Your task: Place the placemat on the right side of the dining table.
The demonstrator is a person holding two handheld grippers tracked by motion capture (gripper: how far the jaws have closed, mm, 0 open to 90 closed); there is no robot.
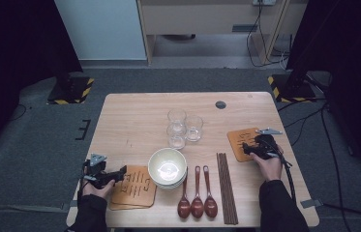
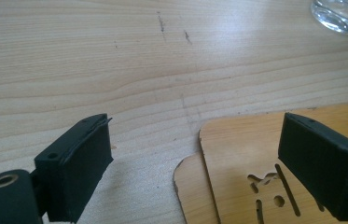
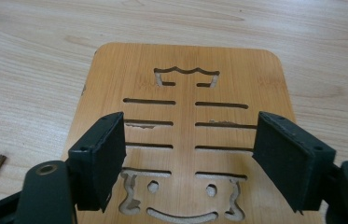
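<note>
Wooden mat (image 3: pixel 181 135) lay at the table's (image 1: pixel 134 121) right side, under the right gripper (image 3: pixel 190 158), whose jaws stood apart above it, gripping nothing. The left gripper (image 2: pixel 199 163), jaws also apart, hovered over the near-left mats (image 2: pixel 255 163).

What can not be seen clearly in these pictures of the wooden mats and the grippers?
- Mats under the left gripper: high view, the stack of mats has layers too thin to count.
- Right mat: right gripper view, near end cut off by the bottom edge and the jaws.
- Glass: left gripper view, cut off by the top edge.
- Bowls: high view, number in the stack unclear.
</note>
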